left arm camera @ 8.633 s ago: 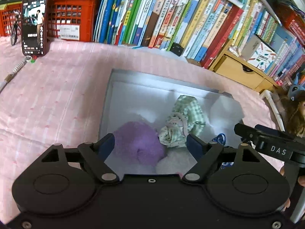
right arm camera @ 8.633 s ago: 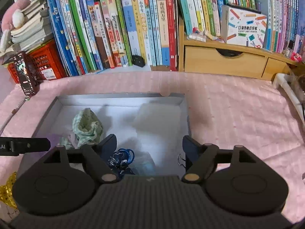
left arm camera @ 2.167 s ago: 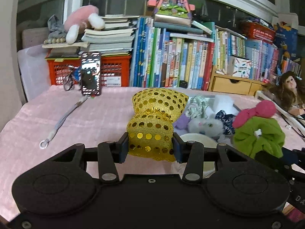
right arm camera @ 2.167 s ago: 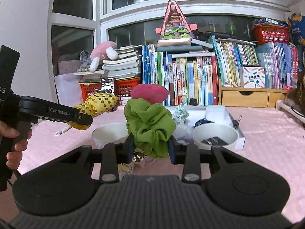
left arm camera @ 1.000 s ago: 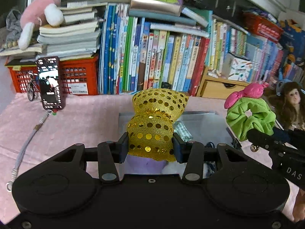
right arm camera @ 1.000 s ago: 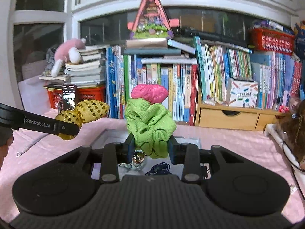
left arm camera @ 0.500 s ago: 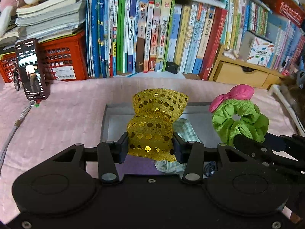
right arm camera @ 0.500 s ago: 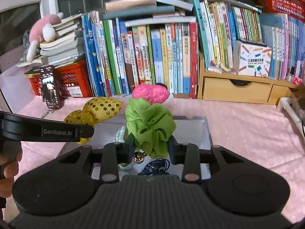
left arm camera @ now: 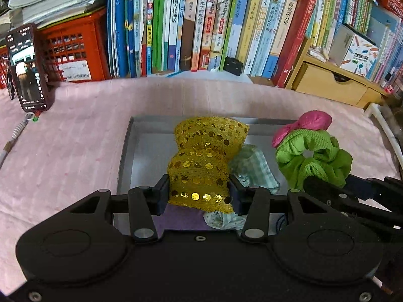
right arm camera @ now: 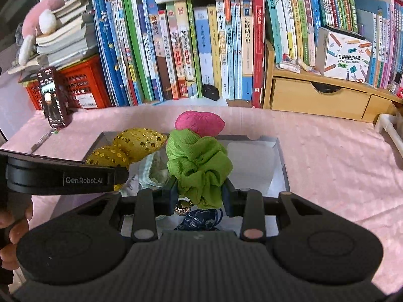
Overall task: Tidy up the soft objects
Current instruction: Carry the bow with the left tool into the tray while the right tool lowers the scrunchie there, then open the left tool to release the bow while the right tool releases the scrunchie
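Note:
My left gripper (left arm camera: 199, 197) is shut on a gold sequinned bow (left arm camera: 205, 166) and holds it above the grey box (left arm camera: 124, 156). My right gripper (right arm camera: 200, 197) is shut on a green scrunchie with a pink bow (right arm camera: 199, 161), also above the box (right arm camera: 279, 156). The scrunchie shows at the right of the left wrist view (left arm camera: 312, 156); the gold bow shows at the left of the right wrist view (right arm camera: 131, 148). Inside the box lie a green checked cloth (left arm camera: 254, 170), a purple soft thing (left arm camera: 181, 217) and a dark blue item (right arm camera: 201, 220).
The box sits on a pink cloth (left arm camera: 63, 156). Behind it stand a row of books (left arm camera: 201, 25), a red crate (left arm camera: 73, 47), a phone (left arm camera: 26, 68) and a wooden drawer unit (right arm camera: 317, 98). A cord (left arm camera: 15, 136) lies at the left.
Both grippers have tilted down and come closer over the box, each still holding its item. The view has dropped from the window and shelves to the box.

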